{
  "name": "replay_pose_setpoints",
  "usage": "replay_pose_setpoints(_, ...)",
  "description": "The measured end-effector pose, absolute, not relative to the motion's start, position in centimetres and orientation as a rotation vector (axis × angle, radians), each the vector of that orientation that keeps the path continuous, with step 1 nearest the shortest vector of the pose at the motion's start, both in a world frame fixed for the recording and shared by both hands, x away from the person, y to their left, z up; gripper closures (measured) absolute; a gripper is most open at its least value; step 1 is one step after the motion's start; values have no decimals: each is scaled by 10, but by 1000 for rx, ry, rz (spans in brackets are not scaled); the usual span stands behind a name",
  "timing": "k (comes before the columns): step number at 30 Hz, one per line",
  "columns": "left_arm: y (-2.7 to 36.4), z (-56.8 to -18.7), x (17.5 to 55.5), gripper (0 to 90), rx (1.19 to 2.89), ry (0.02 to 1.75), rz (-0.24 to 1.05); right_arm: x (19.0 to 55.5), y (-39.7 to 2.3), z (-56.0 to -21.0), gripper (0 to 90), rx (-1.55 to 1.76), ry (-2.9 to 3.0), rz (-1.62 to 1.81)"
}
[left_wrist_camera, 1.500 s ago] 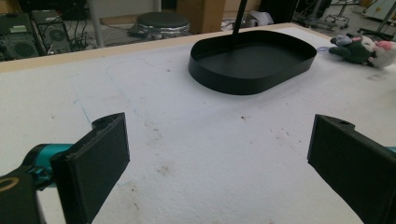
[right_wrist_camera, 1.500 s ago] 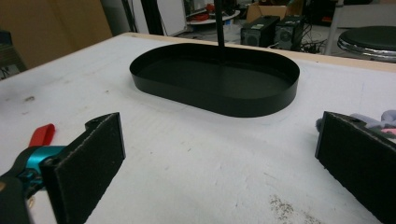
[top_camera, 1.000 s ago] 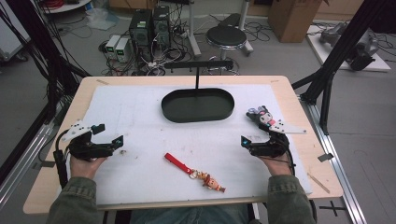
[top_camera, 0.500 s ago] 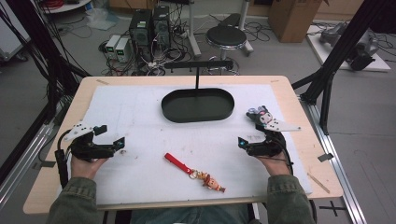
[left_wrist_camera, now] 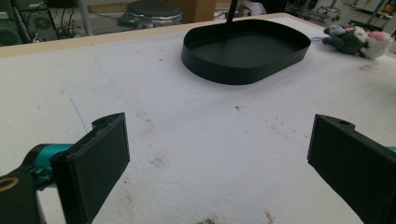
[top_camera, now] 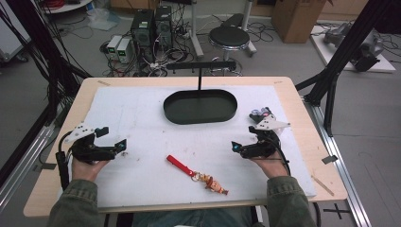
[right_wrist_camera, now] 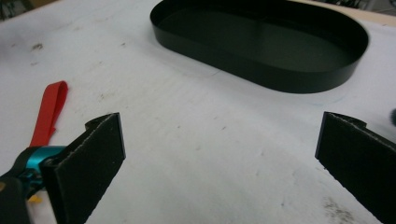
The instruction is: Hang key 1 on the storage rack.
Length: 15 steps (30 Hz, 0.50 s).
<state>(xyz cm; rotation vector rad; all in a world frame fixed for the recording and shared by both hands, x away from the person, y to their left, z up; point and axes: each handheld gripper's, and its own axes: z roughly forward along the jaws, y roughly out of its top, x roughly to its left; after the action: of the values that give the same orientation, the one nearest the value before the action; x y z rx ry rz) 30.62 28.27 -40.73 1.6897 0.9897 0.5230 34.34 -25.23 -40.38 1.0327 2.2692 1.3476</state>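
A red strap with a small figure charm lies on the white mat near the front edge, between my two hands. My left gripper rests at the mat's left side, open with nothing between its jaws. To the right of the strap, my right gripper is also open and holds nothing. In the right gripper view the red strap lies just left of the gripper. A black oval tray sits at the back centre, ahead of the left gripper in its view.
A small plush toy lies right of the tray, just behind my right hand; it is also the plush toy in the left gripper view. A black T-shaped stand rises behind the tray. The white mat covers most of the wooden table.
My right gripper has slid a little to the left, toward the middle of the mat. The left gripper has hardly moved.
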Motion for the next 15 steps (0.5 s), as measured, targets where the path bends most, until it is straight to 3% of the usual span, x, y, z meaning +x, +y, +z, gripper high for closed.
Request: replay_pose_setpoints(15,282,-408,306,60,1711,978,515,349,-207,-396,7,937,2433,1267)
